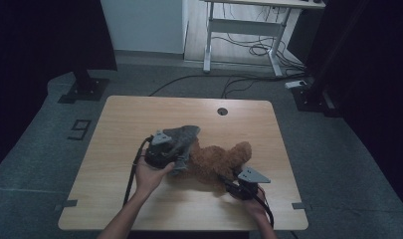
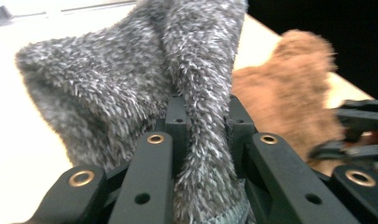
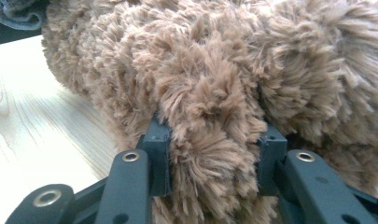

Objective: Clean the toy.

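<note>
The brown plush toy (image 1: 216,160) lies right of centre on the worktop (image 1: 119,119); it looks light and squashy, best pinched deep in a thick fold of pile. At its ten o'clock, the grey fuzzy cloth (image 1: 181,133) looks limp, light and likely to sag. The left gripper (image 2: 203,135) has its fingers clamped on the cloth, and the right gripper (image 3: 214,140) has its fingers pressed on the toy's fur.

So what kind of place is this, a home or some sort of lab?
Probably a lab or recording workspace, not a home: a plain wooden table stands on grey carpet, a height-adjustable desk with loose cables sits behind, and dark stand bases flank it.
</note>
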Demonstrator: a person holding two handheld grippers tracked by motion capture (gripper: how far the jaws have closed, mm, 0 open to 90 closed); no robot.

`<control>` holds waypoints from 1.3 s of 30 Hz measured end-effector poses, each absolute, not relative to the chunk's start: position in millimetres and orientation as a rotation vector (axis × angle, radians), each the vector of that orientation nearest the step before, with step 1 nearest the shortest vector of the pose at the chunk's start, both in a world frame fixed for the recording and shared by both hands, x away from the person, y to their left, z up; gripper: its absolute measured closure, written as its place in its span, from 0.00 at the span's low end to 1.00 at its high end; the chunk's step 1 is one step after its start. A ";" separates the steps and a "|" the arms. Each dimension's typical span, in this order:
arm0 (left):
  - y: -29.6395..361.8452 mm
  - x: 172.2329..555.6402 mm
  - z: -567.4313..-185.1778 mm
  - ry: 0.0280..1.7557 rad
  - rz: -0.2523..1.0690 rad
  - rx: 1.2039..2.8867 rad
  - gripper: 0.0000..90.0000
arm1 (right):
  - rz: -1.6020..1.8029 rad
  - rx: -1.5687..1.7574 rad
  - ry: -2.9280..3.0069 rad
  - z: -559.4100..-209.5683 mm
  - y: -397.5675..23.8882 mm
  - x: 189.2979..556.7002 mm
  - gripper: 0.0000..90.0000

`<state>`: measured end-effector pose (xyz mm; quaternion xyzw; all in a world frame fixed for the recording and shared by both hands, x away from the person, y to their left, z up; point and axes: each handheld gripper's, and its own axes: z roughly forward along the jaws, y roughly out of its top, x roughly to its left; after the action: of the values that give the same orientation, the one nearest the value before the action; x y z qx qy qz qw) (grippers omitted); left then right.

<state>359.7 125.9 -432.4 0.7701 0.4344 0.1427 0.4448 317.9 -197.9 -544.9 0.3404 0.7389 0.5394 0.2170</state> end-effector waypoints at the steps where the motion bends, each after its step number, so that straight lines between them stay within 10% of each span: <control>1: 134.2 362.0 -436.1 1.097 0.336 1.905 0.84 | 1.494 0.940 2.048 -545.0 -198.1 318.0 0.65; 13: 159.8 361.7 -443.8 1.136 0.301 1.874 0.85 | 1.491 0.931 2.050 -545.4 -198.0 316.5 0.65; 30: 33.4 358.0 -429.2 0.891 0.251 2.022 0.85 | 1.479 0.928 2.054 -546.0 -202.0 315.2 0.65; 39: 82.2 364.4 -443.1 0.996 0.229 1.987 0.85 | 1.477 0.915 2.059 -545.8 -200.8 314.4 0.65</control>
<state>364.4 82.2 -443.1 0.7995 0.4005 0.0921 0.4381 314.4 -200.8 -545.8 0.3312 0.7452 0.5346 0.2219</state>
